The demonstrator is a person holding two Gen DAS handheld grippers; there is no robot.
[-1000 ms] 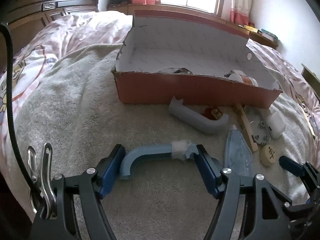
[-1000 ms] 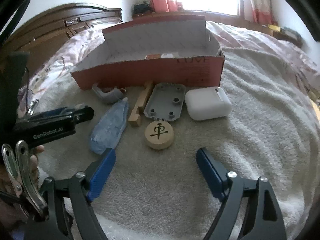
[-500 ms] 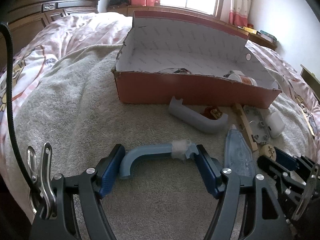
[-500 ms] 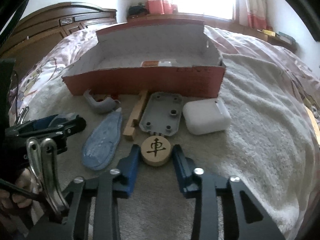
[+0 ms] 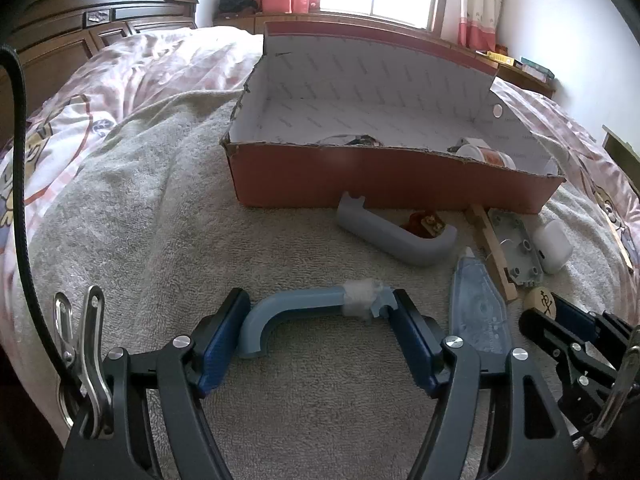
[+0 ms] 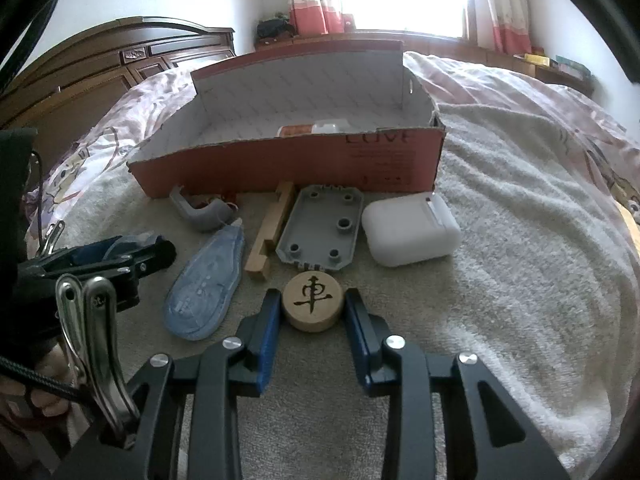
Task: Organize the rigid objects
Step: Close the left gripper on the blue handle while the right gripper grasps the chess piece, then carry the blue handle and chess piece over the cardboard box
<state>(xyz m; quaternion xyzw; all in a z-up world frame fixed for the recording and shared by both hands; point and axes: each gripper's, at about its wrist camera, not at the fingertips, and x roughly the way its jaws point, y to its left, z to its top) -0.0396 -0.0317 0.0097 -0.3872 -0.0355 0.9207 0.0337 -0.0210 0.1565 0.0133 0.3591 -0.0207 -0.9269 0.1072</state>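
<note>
In the left wrist view, low in the frame, the left gripper (image 5: 320, 320) pinched a curved blue-grey plastic handle (image 5: 304, 312) lying on nubby grey towelling (image 5: 120, 200), while in the right wrist view, at lower centre, the right gripper (image 6: 313, 312) clasped a round wooden chess disc (image 6: 313, 300) before a red cardboard box (image 6: 288, 164).

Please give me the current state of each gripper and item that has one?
Left gripper: shut on blue curved pipe, which lies on the towel.
Right gripper: shut on wooden chess piece, character side up.
Red cardboard box: open, holding a few items.
White case: closed.
</note>
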